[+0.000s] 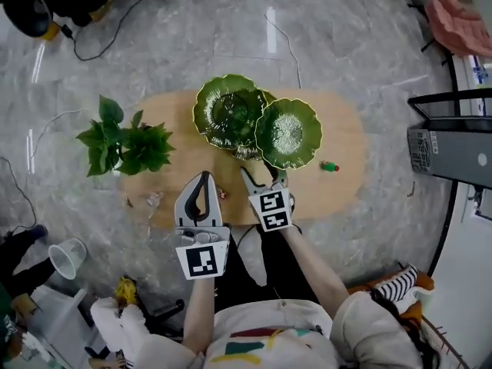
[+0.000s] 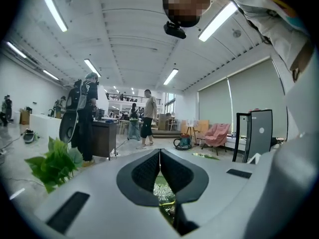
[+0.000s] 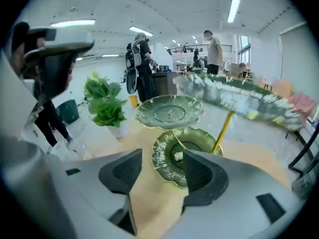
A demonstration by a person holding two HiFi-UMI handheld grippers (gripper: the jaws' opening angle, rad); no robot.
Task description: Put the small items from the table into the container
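A pale item [image 3: 178, 157] lies in the gold-rimmed green tiered dish [image 3: 161, 167]; right gripper [image 3: 163, 154] gapes empty, left gripper [image 2: 160, 153] closed.

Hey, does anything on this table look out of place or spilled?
Nothing is spilled or broken. Two strays stand out: a small green-and-red item lying alone on the table right of the tiered green dishes, and a pale crumpled scrap near the left front edge.

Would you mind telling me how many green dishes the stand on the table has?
3: the left dish, the right dish, and the lowest dish, mostly hidden beneath them in the head view.
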